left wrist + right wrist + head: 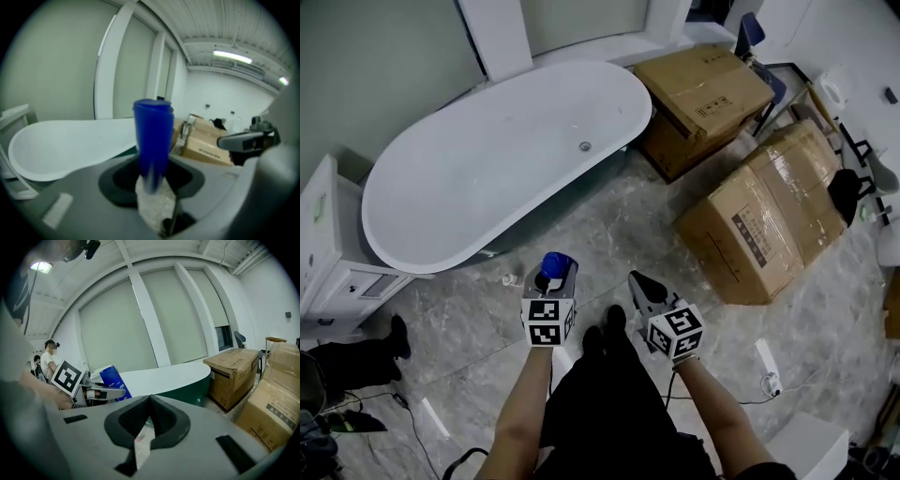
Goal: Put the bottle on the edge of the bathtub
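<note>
Your left gripper (551, 274) is closed on the blue bottle (555, 265). In the head view only the bottle's blue top shows; the jaws and the marker cube (548, 321) cover the rest. In the left gripper view the bottle (152, 138) stands upright between the jaws. Its lower end is smeared and sinks behind the gripper body, so the base can't be made out. From the right gripper view the same bottle (108, 379) looks tilted, with white print too small to read, and its lower part is cut off by your left gripper (101, 392).

The bottle is in the air over the marble floor (609, 225), near the bathtub (487, 173) on its near side and not touching it. The tub's far end is cut off behind a white pillar (497, 33).

Your right gripper (641, 285) has its jaws pressed together with nothing between them. The right gripper view (149, 404) shows the dark pads meeting, with only a sliver of floor below.

A small white thing (509, 279) lies on the floor just beside your left gripper; what it is can't be told. Two cardboard boxes (703, 94) (773, 216) sit to the right of the tub. A white cabinet (328, 248) is half out of frame at the left. A person (47, 361) stands far off at the left of the right gripper view.
</note>
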Tool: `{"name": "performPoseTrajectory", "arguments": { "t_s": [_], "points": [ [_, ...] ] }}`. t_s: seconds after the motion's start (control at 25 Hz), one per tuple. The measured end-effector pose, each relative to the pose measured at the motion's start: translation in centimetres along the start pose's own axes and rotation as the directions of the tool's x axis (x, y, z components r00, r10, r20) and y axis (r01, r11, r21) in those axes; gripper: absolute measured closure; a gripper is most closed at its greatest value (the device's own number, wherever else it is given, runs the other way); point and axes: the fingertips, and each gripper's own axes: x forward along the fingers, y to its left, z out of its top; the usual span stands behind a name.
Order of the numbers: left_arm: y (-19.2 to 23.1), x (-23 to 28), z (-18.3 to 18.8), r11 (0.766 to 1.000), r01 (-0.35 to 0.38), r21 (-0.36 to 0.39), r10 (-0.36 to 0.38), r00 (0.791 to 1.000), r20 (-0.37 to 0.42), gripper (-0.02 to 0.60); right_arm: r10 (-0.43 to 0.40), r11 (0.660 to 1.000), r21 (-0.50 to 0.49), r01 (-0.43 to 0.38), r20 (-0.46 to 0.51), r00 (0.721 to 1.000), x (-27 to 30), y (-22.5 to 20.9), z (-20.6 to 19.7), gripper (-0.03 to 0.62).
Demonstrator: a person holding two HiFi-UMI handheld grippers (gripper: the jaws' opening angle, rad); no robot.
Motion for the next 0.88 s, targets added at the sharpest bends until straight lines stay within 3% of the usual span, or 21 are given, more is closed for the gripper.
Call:
{"name": "performPoseTrajectory", "arguments": {
  "t_s": [0.28,0.6,0.88],
  "points": [
    [1.1,6.5,-1.5,0.999,-0.014,0.031,0.014,1.000,-0.004,0.420,0.032,0.999,-0.010,-0.032,-0.038,0.999,5.5,-4.5,-2.8,0.592],
    [3.1,16.3,-7.3,0.999,-0.046,0.017,0.046,0.999,-0.001,0.420,0.041,0.999,-0.008,-0.042,-0.066,0.997,12.0,-10.6,-10.2,0.592],
    [4.3,24.6,-13.5,0.998,-0.021,0.052,0.021,1.000,-0.002,0.420,0.058,0.998,-0.016,-0.059,-0.058,0.997,17.9,-14.8,-17.4,0.592]
  ]
}}
